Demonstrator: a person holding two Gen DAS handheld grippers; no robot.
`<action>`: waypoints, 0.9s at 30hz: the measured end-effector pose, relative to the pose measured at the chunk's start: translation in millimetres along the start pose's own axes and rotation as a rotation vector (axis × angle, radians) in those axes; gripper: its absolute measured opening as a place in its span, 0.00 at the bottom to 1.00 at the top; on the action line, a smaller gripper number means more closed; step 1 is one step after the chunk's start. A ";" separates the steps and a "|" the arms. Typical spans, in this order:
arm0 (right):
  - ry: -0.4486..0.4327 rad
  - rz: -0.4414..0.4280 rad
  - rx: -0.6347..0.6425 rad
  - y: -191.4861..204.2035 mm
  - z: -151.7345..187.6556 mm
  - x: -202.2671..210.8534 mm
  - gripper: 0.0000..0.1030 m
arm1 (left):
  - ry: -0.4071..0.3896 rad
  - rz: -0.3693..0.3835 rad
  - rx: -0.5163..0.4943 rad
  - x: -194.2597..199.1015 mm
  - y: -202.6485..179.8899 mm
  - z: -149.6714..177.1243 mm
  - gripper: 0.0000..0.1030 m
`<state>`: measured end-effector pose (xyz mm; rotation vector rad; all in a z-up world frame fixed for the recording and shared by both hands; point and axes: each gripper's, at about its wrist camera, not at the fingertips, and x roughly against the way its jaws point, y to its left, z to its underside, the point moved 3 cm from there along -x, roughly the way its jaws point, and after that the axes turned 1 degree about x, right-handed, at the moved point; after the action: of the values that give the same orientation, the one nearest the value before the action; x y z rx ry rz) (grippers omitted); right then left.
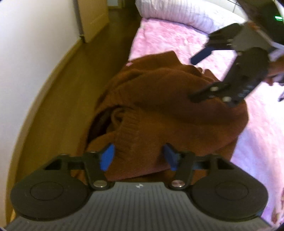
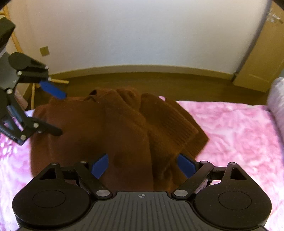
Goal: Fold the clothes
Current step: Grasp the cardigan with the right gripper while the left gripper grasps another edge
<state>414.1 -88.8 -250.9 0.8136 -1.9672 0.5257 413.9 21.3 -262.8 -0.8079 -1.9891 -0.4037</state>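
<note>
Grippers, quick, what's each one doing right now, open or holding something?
Left gripper: open, brown sweater between its fingers, not clamped.
Right gripper: open over the sweater, holding nothing.

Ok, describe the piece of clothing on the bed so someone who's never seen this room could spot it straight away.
Find the bed with the fluffy pink cover, near the side that faces the wooden floor. There lies a rust-brown knitted sweater, bunched into thick folds with ribbed edges showing. It is the only dark, woolly thing on the pale pink cover, unlike the white pillow at the head.
</note>
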 end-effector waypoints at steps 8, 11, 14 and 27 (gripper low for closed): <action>-0.034 0.018 -0.064 -0.1 4.3 39.2 0.08 | -0.080 -0.064 -0.056 46.0 -27.3 -9.2 0.00; -0.094 0.057 -0.104 2.1 35.0 103.0 0.07 | -0.139 -0.043 -0.099 81.5 -63.2 -17.6 0.00; -0.142 0.099 -0.140 6.6 78.7 173.5 0.07 | -0.193 0.005 -0.153 117.0 -113.4 -24.4 0.00; -0.038 0.391 -0.375 93.3 412.6 435.5 0.07 | -0.169 0.492 -0.401 177.3 -506.7 -2.4 0.00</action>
<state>-54.8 -433.8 -78.5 0.2063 -2.1823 0.3465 6.0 -283.0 -91.6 -1.5858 -1.7967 -0.4567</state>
